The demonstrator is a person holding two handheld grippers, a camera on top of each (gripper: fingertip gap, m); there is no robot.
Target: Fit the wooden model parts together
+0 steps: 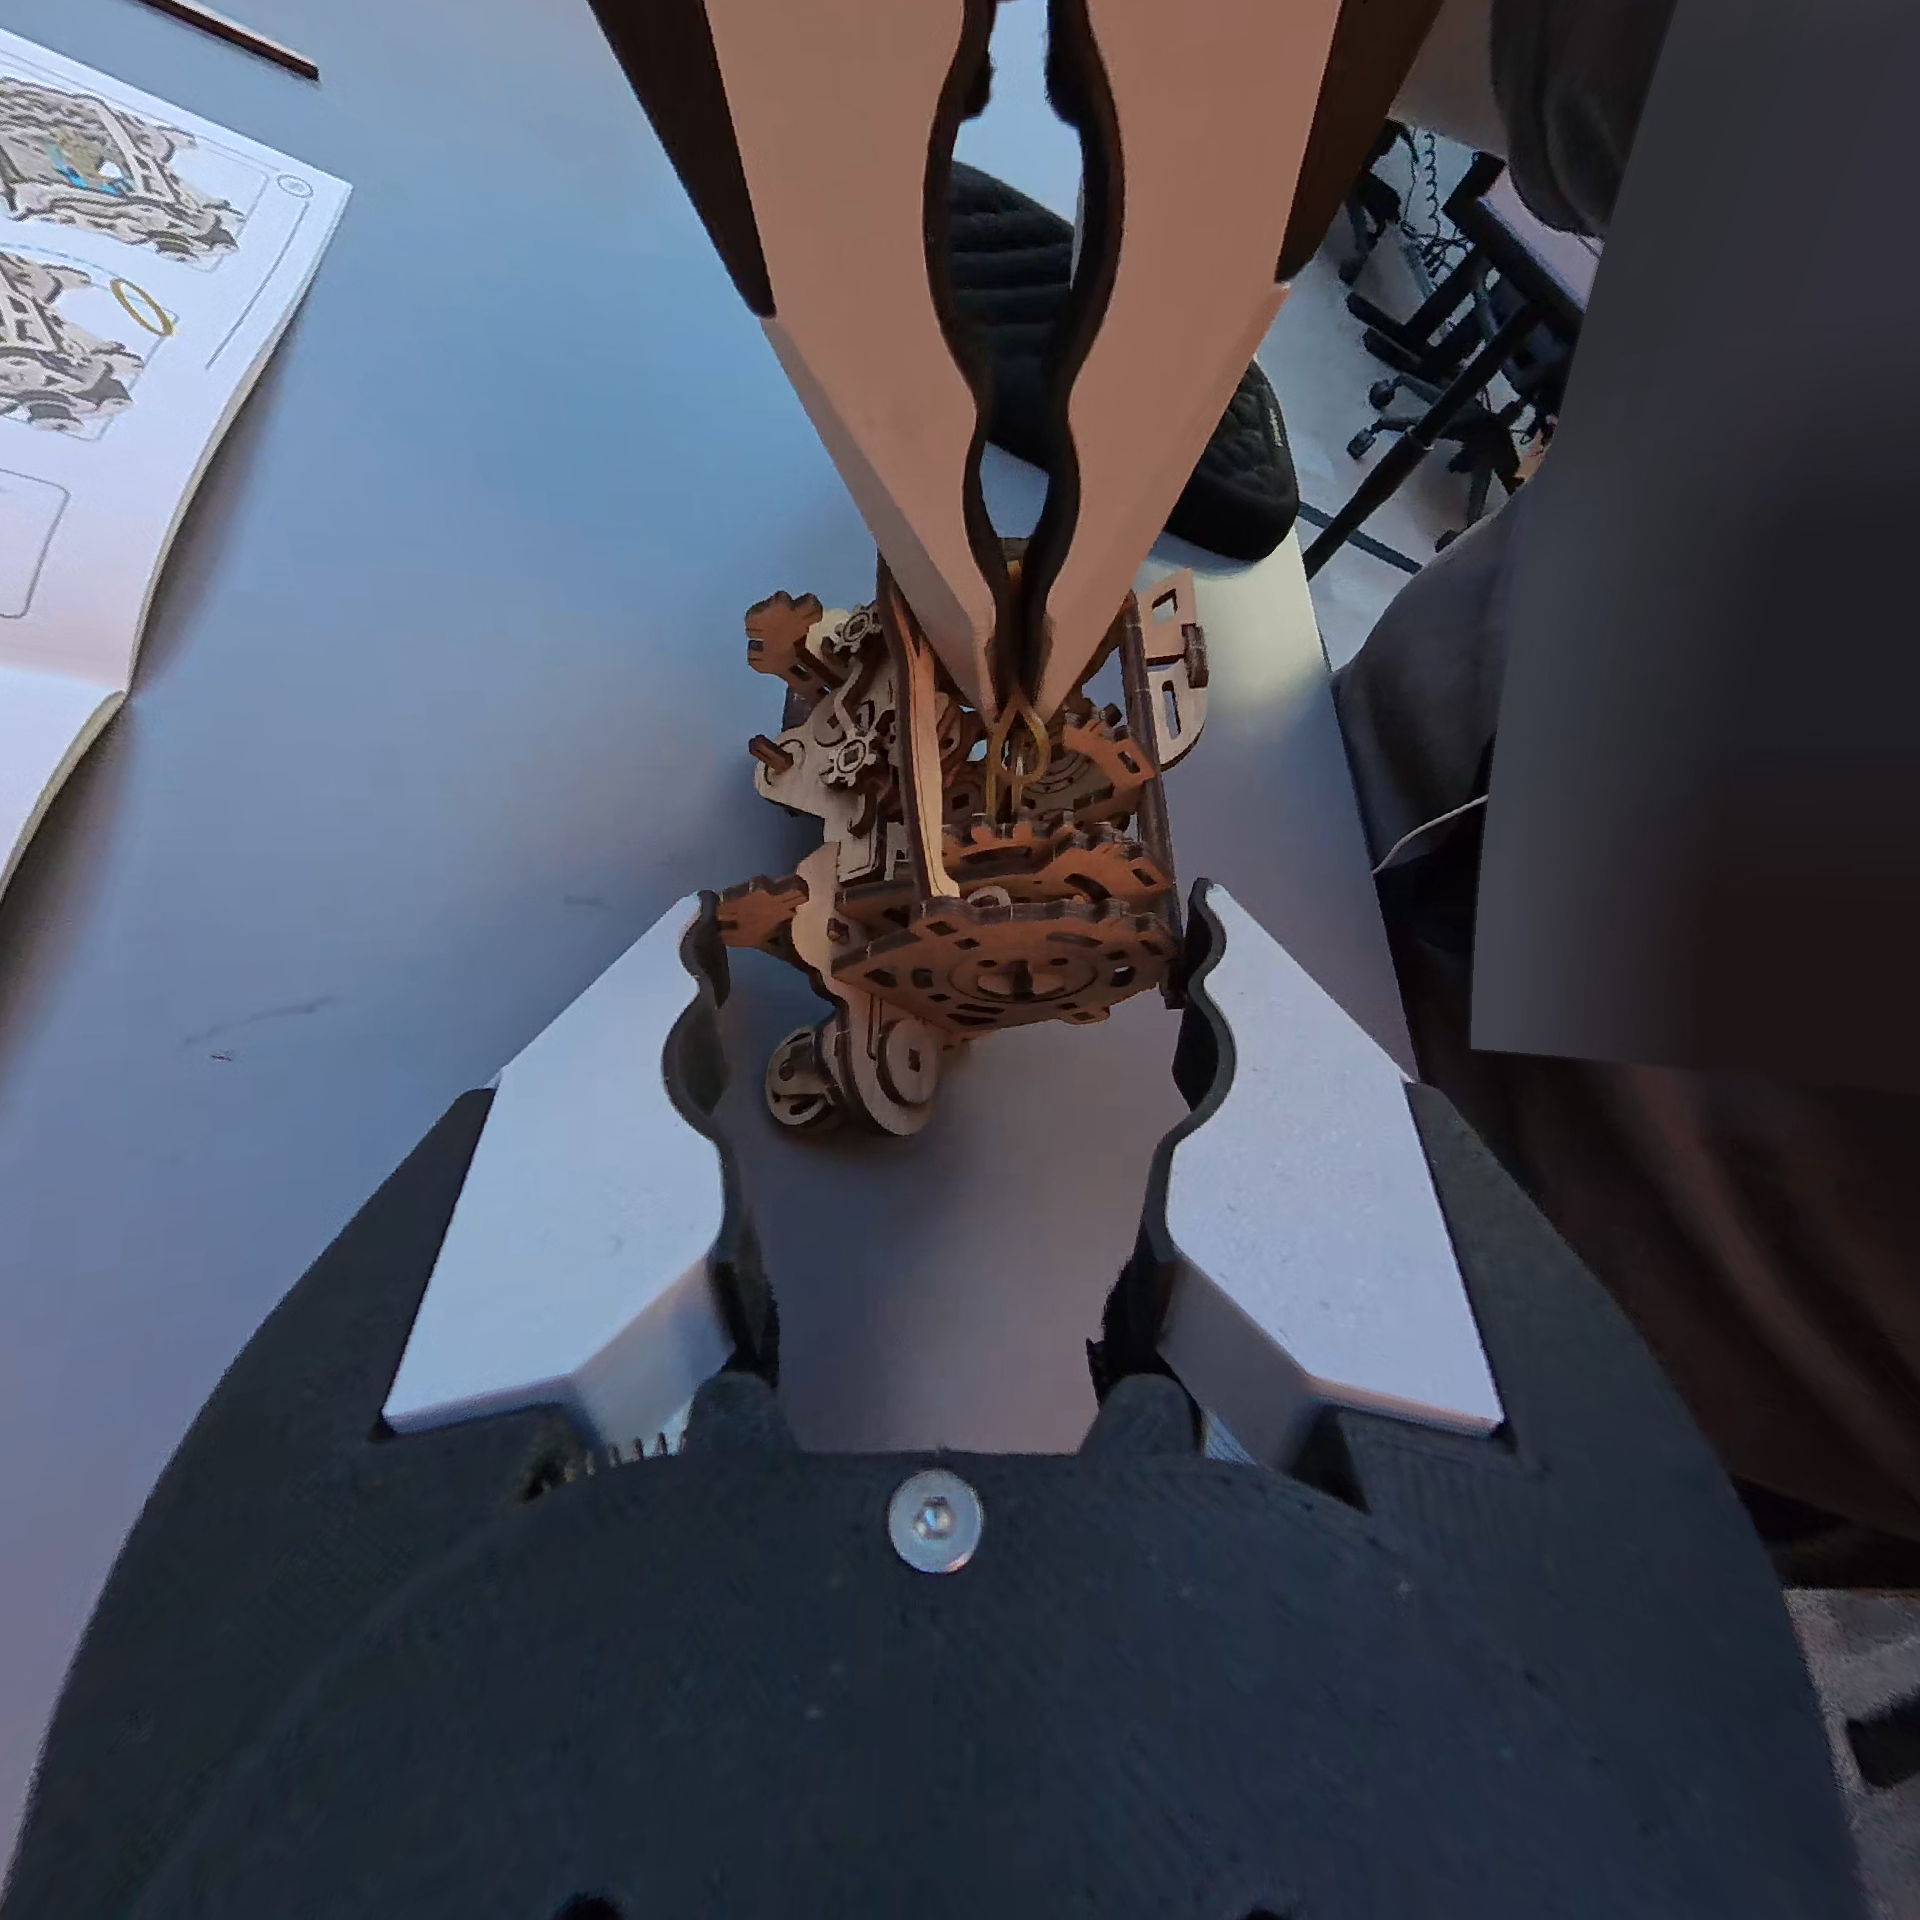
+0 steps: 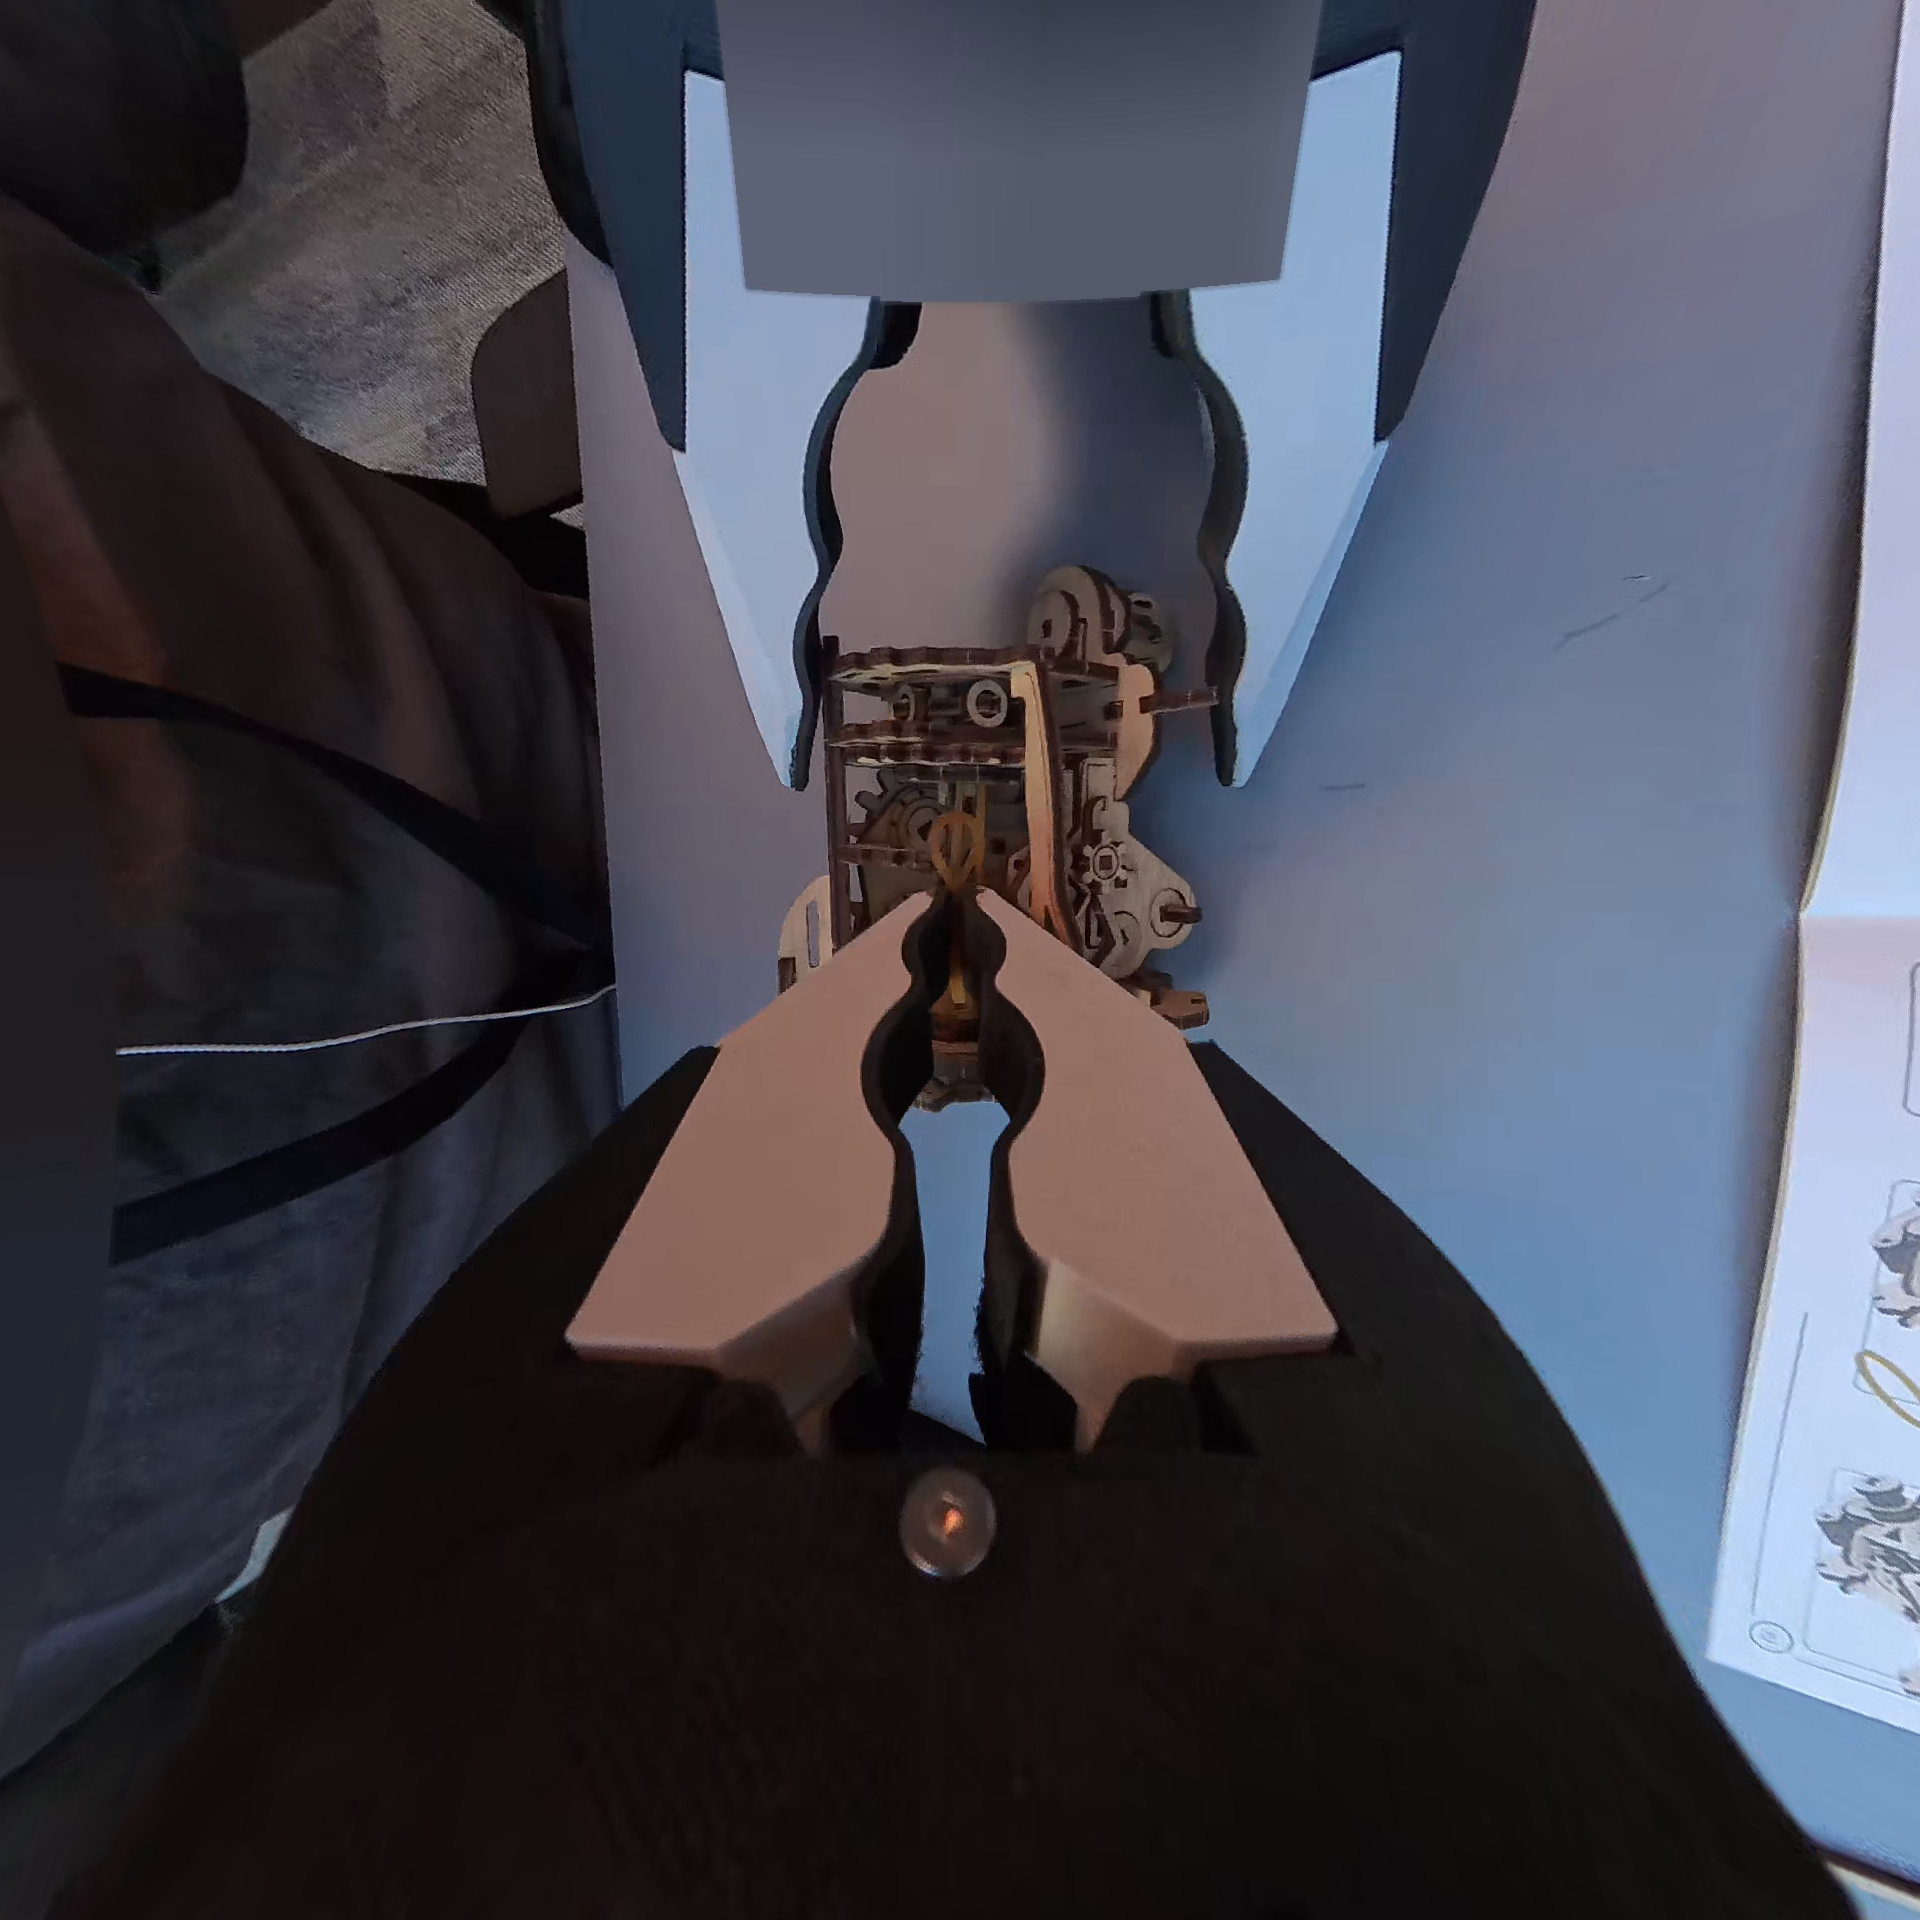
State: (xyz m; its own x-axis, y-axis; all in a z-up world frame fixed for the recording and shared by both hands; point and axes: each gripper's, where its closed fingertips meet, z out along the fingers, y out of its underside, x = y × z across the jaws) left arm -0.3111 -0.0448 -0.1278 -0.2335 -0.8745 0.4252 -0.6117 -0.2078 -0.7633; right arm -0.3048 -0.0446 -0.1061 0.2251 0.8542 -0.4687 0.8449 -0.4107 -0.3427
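Observation:
A wooden gear model (image 1: 977, 935) with small wheels stands on the grey table (image 1: 468, 727). My left gripper (image 1: 951, 914) has its white fingers spread wide on both sides of the model, and the pads touch its sides. My right gripper (image 1: 1018, 696) comes in from the far side, tilted down over the model's top. It is shut on a yellowish rubber band (image 1: 1013, 743), whose loop pokes out of the tips. In the right wrist view, the band (image 2: 956, 842) hangs in front of the model (image 2: 1049, 790), with the right gripper (image 2: 956, 904) below it and the left gripper (image 2: 1013, 774) behind.
An open instruction booklet (image 1: 114, 312) lies at the table's left, and at the right in the right wrist view (image 2: 1849, 1247). The table edge runs close beside the model (image 1: 1340, 727). A person's dark clothing (image 1: 1662, 831) and a black office chair (image 1: 1236, 457) lie beyond it. Less than 4 cm separates the two grippers' tips.

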